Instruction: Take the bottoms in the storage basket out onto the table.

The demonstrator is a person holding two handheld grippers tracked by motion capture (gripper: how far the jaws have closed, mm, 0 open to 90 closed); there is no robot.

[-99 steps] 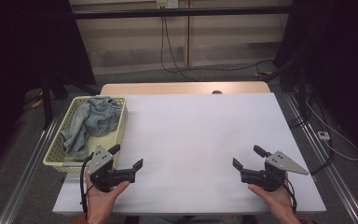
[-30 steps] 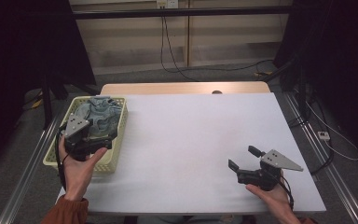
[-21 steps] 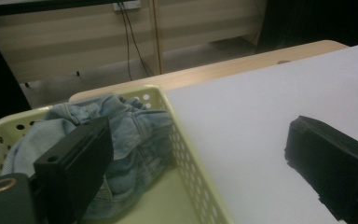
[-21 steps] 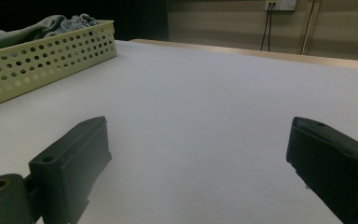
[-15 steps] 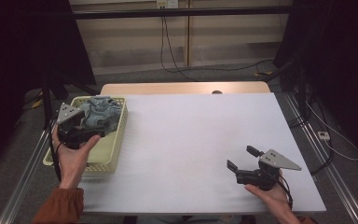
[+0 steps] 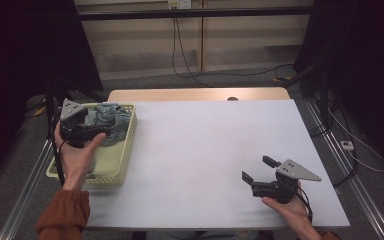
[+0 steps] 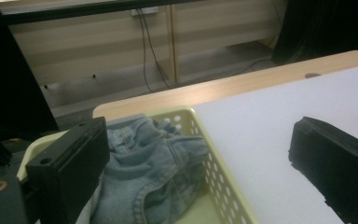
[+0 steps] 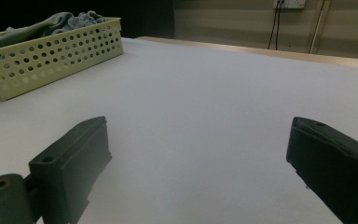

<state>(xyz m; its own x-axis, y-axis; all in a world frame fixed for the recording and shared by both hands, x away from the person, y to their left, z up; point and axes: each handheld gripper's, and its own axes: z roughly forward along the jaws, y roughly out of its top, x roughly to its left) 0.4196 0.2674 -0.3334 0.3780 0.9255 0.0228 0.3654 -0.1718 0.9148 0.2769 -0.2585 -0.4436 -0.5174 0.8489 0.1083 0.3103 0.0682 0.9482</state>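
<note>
Your left gripper (image 6: 82, 131) has swung up over the basket (image 6: 122, 165) — jaws wide, above the crumpled jeans (image 7: 154, 172) inside, ready to grab. Your right gripper (image 6: 258, 169) waits open on the table (image 6: 205, 150).

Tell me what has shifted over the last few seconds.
The left gripper moved from the table's near edge up over the yellow basket and now hovers open above the denim garment, nothing gripped yet. The right gripper stayed open near the table's front right; the garment remains in the basket.
</note>
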